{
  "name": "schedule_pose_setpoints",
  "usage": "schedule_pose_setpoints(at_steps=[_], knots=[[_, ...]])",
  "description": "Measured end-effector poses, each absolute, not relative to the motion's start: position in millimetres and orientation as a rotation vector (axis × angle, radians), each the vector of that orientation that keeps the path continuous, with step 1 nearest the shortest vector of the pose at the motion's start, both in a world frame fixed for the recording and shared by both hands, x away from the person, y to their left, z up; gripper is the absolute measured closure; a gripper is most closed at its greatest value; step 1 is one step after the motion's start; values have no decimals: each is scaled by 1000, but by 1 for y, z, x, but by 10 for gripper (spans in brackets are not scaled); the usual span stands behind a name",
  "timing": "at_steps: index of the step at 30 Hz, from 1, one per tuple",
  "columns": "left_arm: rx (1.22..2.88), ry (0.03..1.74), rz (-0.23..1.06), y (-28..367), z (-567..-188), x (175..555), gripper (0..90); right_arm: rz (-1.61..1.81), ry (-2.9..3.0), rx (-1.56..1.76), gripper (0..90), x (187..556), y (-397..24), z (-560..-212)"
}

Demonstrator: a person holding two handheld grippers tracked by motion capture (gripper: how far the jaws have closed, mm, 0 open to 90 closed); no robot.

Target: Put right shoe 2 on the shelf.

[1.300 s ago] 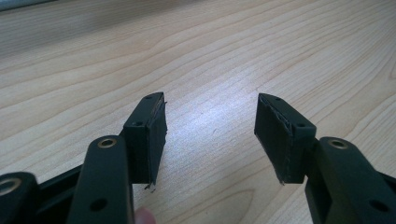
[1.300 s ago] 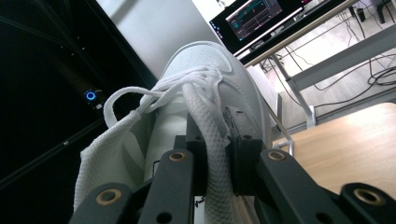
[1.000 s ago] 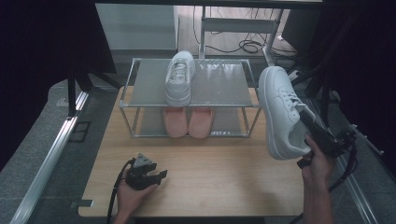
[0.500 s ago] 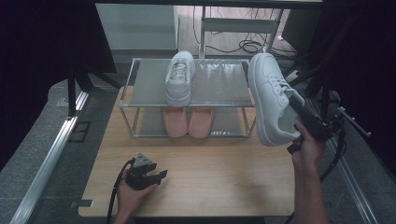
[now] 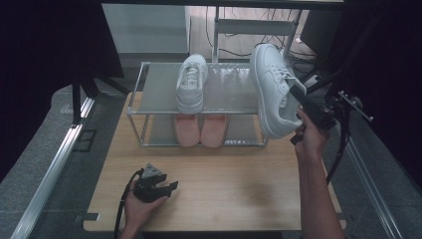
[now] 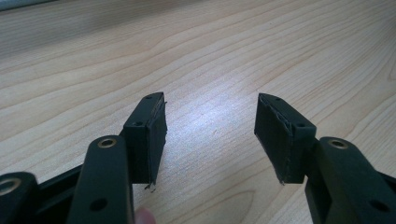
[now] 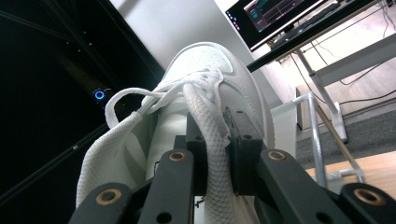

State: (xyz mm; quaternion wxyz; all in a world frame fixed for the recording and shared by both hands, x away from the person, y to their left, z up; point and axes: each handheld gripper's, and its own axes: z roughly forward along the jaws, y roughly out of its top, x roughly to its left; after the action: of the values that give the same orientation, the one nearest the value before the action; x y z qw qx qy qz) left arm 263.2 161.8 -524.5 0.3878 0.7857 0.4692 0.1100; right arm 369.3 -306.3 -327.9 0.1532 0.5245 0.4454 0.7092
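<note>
One white laced sneaker [image 5: 272,89], tilted.

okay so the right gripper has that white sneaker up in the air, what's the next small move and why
Probably carry the held sneaker left over the rack's top shelf, beside the matching sneaker. The right gripper clamps its tongue, it hangs past the shelf's right end, and the space beside its mate is free.

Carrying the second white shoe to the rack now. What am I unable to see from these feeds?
- Pink shoes, high view: heels hidden under the rack's top shelf.
- Held white shoe, right gripper view: its sole faces away; right gripper covers the tongue.
- Left gripper, high view: jaw gap too small; left gripper view settles it.
</note>
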Motion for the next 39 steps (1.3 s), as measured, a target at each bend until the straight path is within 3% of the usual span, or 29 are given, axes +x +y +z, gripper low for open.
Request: schedule_pose_setpoints(at_steps=[21, 39], knots=[[1999, 1193, 287, 165, -524, 264, 445, 1998, 1344, 1565, 797, 420, -245, -316], [2000, 1196, 285, 165, -525, 263, 445, 1938, 1345, 1615, 793, 440, -230, -320]])
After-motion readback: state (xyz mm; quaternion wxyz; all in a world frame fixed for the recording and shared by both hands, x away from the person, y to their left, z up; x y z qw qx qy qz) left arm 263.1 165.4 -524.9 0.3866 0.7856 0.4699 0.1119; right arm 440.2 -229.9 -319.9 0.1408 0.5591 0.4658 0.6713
